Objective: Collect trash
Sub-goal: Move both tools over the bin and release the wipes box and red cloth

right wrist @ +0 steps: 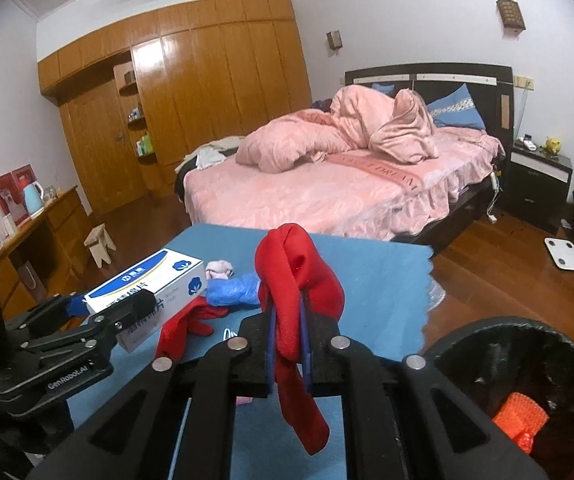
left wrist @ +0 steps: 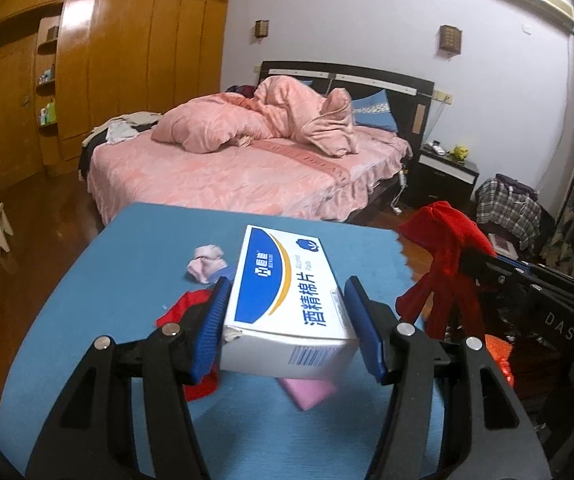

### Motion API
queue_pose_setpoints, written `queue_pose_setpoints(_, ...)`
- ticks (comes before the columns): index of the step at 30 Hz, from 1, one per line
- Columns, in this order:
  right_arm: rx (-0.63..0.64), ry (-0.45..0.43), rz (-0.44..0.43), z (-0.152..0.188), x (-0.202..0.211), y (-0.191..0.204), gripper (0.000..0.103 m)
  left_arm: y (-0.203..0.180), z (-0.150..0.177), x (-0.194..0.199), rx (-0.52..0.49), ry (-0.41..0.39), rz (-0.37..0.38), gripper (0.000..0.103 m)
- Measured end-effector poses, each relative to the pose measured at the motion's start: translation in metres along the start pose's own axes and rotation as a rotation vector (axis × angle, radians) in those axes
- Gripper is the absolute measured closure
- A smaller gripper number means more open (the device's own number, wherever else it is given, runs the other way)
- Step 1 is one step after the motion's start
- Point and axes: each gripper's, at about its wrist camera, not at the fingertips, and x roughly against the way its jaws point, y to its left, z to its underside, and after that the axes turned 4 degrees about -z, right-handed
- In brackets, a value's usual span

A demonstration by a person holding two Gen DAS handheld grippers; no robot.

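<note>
Got my left gripper clamped on the white-and-blue box, blue pads pressing both long sides, box lifted off the blue mat. My right gripper is squeezed tight on a red cloth that flops over the jaws and dangles below. Still lying on the mat: another red cloth, a blue wad, a pale pink wad and a pink pad. The black bin sits just right of the mat, something orange inside.
</note>
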Motion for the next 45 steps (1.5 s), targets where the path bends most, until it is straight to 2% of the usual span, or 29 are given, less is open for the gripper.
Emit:
queue_pose_setpoints(4, -0.011, -0.022, 0.023, -0.002, 0.017, -0.01, 0.093, -0.016, -0.002, 0.004, -0.014, -0.009, 0.039, 0.046)
queue_pose_setpoints(13, -0.055, -0.057, 0.137, 0.002, 0.059, -0.054, 0.093, -0.066, -0.004, 0.008, -0.056, -0.022, 0.16, 0.046)
queue_pose_setpoints(25, -0.134, -0.057, 0.321, 0.026, 0.107, -0.122, 0.093, -0.159, 0.003, -0.004, -0.149, -0.014, 0.36, 0.046)
queue_pose_setpoints(31, -0.185, -0.044, 0.389, 0.04, 0.121, -0.153, 0.093, -0.207, 0.015, -0.023, -0.203, 0.027, 0.459, 0.046)
queue_pose_setpoints(32, -0.196, -0.04, 0.398, 0.043, 0.123, -0.158, 0.09, -0.212, 0.017, -0.026, -0.209, 0.035, 0.47, 0.045)
queue_pose_setpoints(33, -0.206, -0.04, 0.412, 0.046, 0.125, -0.163, 0.089, -0.213, 0.018, -0.029, -0.215, 0.042, 0.477, 0.039)
queue_pose_setpoints(35, -0.217, -0.038, 0.428, 0.051, 0.13, -0.167, 0.068, -0.217, 0.023, -0.034, -0.224, 0.056, 0.489, 0.032)
queue_pose_setpoints(37, -0.225, -0.038, 0.444, 0.055, 0.133, -0.171, 0.064, -0.216, 0.026, -0.038, -0.234, 0.062, 0.48, 0.029)
queue_pose_setpoints(39, -0.233, -0.037, 0.455, 0.058, 0.134, -0.174, 0.054, -0.209, 0.028, -0.039, -0.231, 0.062, 0.461, 0.026)
queue_pose_setpoints(41, -0.238, -0.04, 0.467, 0.06, 0.135, -0.174, 0.02, -0.198, 0.029, -0.04, -0.219, 0.061, 0.439, 0.023)
queue_pose_setpoints(43, -0.238, -0.051, 0.485, 0.061, 0.135, -0.171, 0.006, -0.183, 0.029, -0.039, -0.207, 0.053, 0.402, 0.017)
queue_pose_setpoints(45, -0.23, -0.055, 0.488, 0.06, 0.133, -0.165, 0.006, -0.171, 0.027, -0.038, -0.197, 0.046, 0.375, 0.014)
